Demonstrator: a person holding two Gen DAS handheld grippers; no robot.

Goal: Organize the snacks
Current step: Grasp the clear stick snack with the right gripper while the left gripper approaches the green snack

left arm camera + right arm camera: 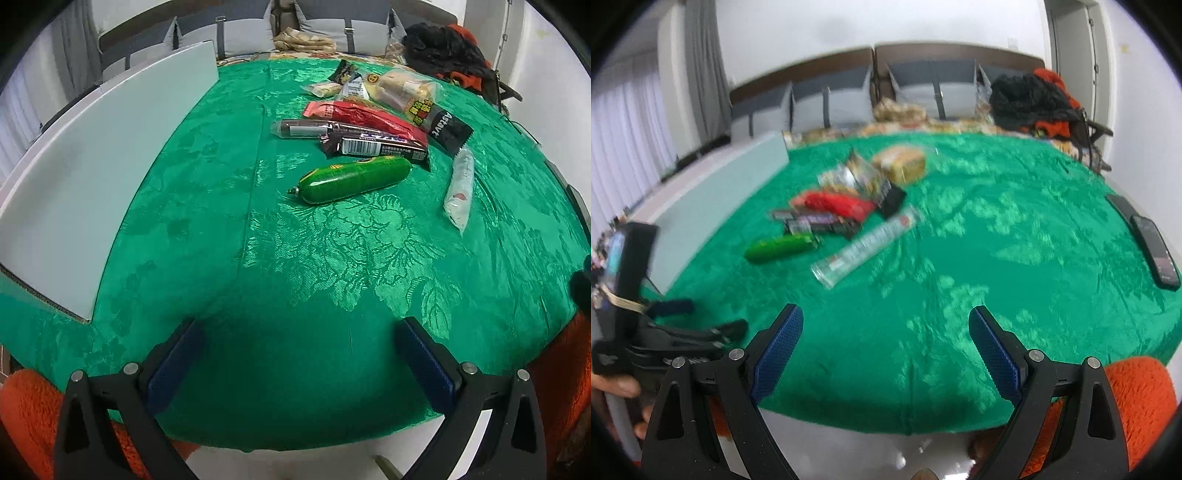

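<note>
Both grippers spread wide, holding nothing: left gripper [299, 350] and right gripper [885, 339] hover low over the green tablecloth [332, 266]. Snacks heaped upper centre of the left view: green sausage [356, 178] nearest, chocolate bar [376, 146] and red packet [365, 120] behind, white tube [459, 188] lying apart at right. White box [92, 177] at left.

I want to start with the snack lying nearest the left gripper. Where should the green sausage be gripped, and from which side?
Grip the green sausage around its thick middle, coming down from above with the open left gripper, jaws set across its short width. It lies flat on the green tablecloth, clear of the dark wrappers behind it. Its rounded, glossy skin and tapered ends would probably slip.
</note>
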